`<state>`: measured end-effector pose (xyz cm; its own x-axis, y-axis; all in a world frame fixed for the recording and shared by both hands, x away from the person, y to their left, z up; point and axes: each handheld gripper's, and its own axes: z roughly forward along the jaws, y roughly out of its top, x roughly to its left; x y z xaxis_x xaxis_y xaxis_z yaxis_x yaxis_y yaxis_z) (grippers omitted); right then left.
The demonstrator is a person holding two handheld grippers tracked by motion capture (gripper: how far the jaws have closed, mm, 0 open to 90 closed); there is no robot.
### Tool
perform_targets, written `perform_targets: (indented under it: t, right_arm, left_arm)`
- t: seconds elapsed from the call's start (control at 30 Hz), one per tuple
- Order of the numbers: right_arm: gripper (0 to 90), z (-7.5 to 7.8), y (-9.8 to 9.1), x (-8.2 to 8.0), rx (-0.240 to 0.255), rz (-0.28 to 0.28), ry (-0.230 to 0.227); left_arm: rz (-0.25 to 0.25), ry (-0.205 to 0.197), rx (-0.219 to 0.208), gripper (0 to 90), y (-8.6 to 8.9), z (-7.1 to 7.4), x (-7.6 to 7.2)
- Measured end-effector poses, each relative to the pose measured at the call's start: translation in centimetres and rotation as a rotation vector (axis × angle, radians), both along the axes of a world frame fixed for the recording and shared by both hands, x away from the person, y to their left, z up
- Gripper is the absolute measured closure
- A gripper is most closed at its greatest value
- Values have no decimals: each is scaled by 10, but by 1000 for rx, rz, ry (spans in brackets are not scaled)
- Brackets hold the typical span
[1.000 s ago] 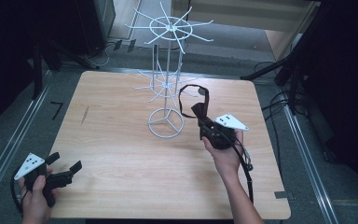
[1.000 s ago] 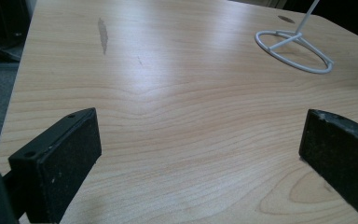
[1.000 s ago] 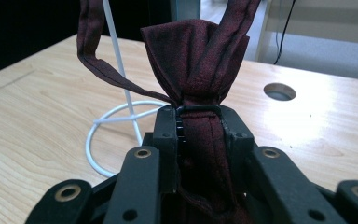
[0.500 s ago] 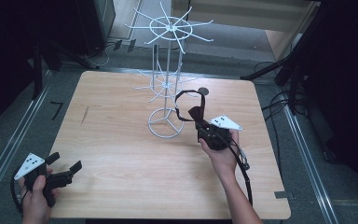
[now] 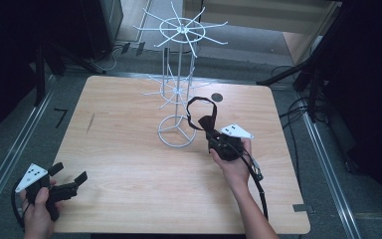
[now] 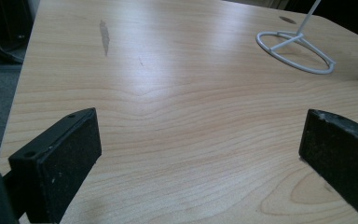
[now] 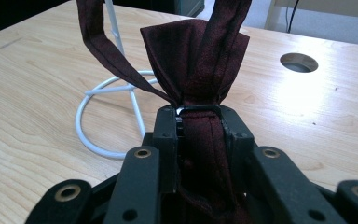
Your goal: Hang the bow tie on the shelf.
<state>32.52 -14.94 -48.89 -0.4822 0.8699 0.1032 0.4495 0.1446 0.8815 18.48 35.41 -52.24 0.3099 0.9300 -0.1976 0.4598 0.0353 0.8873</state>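
Right gripper (image 5: 210,130) jaws clamped on dark maroon fabric bow tie (image 7: 193,56), just beside ring base of white wire spoked display stand (image 5: 177,130). Strap loop (image 5: 199,107) rises toward stand's lower spokes. Left gripper (image 5: 69,181) jaws wide open, empty, well apart from stand, over light wood surface (image 5: 129,149).

no text, labels or numbers can be read

Pale wood-grain surface (image 5: 129,164) w/ rounded corners; dark scuff (image 5: 90,122) towards far-left part, round cable hole (image 5: 217,96) near far edge, right of centre. Grey floor (image 5: 238,67) all round, w/ metal rail (image 5: 10,154) along left side and black cables (image 5: 298,107) lying at right.
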Motion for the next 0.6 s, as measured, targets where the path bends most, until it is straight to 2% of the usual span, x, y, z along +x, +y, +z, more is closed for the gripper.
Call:
perform_targets:
  t: [0.27, 0.6]
  right_arm:
    - [731, -6, 7, 5, -11, 11, 11]
    - [731, -12, 15, 12, -16, 19, 33]
  left_arm:
    - [3, -16, 33, 0, -3, 0, -2]
    - [14, -36, 42, 0, -4, 1, -4]
